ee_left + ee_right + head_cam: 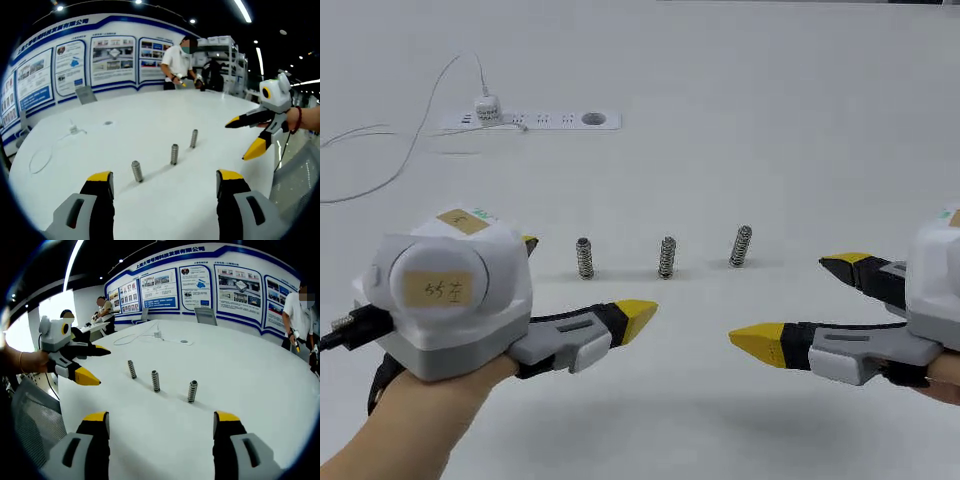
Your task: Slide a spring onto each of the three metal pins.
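Three coiled metal springs stand upright in a row on the white table: left spring [584,258], middle spring [667,257], right spring [741,246]. What is inside the coils is hidden. My left gripper [585,278] is open and empty, on the near side of the left spring. My right gripper [792,300] is open and empty too, near and to the right of the right spring. In the left gripper view my jaws [165,177] stand wide apart short of the row [174,154]. The right gripper view [160,416] shows the same springs [156,381] ahead.
A white power strip [535,120] with a plugged adapter [487,107] and a trailing cable lies at the far left of the table. A person [176,65] stands beyond the far edge. Grey chairs [205,315] line the far side.
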Demonstrator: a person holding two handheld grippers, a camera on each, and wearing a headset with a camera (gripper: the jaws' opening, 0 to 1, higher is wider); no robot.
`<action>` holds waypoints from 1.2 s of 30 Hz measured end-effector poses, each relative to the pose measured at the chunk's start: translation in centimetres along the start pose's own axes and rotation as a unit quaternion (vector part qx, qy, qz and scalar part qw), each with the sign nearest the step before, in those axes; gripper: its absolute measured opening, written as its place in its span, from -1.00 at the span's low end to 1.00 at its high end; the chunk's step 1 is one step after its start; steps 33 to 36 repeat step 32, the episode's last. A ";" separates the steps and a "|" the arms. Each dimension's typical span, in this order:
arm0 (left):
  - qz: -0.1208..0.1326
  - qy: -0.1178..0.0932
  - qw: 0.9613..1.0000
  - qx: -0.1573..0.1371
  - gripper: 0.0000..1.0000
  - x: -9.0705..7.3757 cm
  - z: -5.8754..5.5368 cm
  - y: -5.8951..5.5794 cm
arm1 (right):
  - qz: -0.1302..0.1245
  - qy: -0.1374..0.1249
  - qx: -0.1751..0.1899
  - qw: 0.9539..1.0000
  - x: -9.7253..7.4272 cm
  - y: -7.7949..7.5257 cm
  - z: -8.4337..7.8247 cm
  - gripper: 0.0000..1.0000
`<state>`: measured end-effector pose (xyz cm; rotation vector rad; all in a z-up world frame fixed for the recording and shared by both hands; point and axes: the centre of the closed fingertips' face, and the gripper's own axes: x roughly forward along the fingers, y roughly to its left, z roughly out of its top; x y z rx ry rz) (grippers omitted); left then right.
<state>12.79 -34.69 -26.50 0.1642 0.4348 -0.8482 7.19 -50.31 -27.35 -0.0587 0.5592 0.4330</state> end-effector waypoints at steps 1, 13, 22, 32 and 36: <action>0.000 0.001 1.000 0.001 0.75 -0.1 -0.2 0.0 | 0.000 0.000 0.001 1.000 0.0 0.0 0.0 0.74; -0.006 0.017 1.000 -0.009 0.92 -0.8 -2.0 -0.1 | 0.004 -0.004 0.003 1.000 -0.1 0.1 -0.3 0.82; -0.001 0.014 1.000 -0.020 1.00 -1.4 -2.3 0.2 | 0.008 0.001 0.006 1.000 -0.1 0.3 -0.6 0.89; 0.007 0.018 0.999 -0.028 1.00 -2.0 -2.6 0.8 | 0.010 0.003 0.007 1.000 -0.2 1.0 -0.9 0.95; 0.007 0.018 0.999 -0.028 1.00 -2.0 -2.6 0.8 | 0.010 0.003 0.007 1.000 -0.2 1.0 -0.9 0.95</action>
